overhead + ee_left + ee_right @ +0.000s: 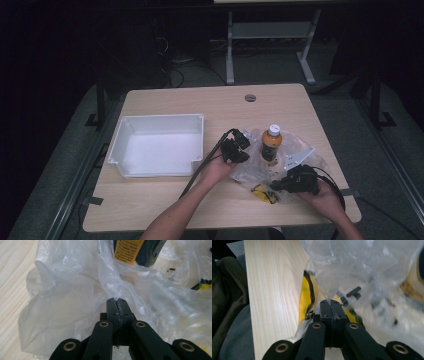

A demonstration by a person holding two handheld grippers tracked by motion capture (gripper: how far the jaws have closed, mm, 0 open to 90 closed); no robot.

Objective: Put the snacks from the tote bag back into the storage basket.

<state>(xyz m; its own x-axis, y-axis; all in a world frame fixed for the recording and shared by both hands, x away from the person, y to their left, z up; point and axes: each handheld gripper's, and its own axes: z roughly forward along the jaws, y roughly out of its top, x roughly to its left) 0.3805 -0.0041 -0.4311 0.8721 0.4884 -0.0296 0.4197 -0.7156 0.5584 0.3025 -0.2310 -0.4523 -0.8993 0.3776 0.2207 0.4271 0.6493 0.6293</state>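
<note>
Transparent plastic is what both tools hold now: the thin plastic bag (260,167) lies crumpled on the right part of the desk (165,200), and each tool has pinched one piece of its film. My left tool (116,300) is clenched on a fold at the bag's left side; in the left gripper view the jaws meet with only a sliver of film between them. My right tool (330,301) is clenched too, gripping the film at the bag's near edge, close to the front border of the desk.

Inside or behind the bag stands an orange bottle (271,144) with a white cap, upright, between my 2 tools. A yellow and black packet (308,300) lies flat under the film, just beside my right tool. I cannot tell for sure whether the bottle is inside the bag or only wrapped by it. The white tray (131,126) sits well apart on the left and has nothing in it.

I judge the step in hand is opening the bag — the 2 grips are set, but the mouth is not yet spread. The next move calls for pulling the 2 tools slowly apart and a little upward, keeping both clenched, because the film is thin and slippery. If I pull too quickly, the bottle may tip — so the motion should be gentle.
</note>
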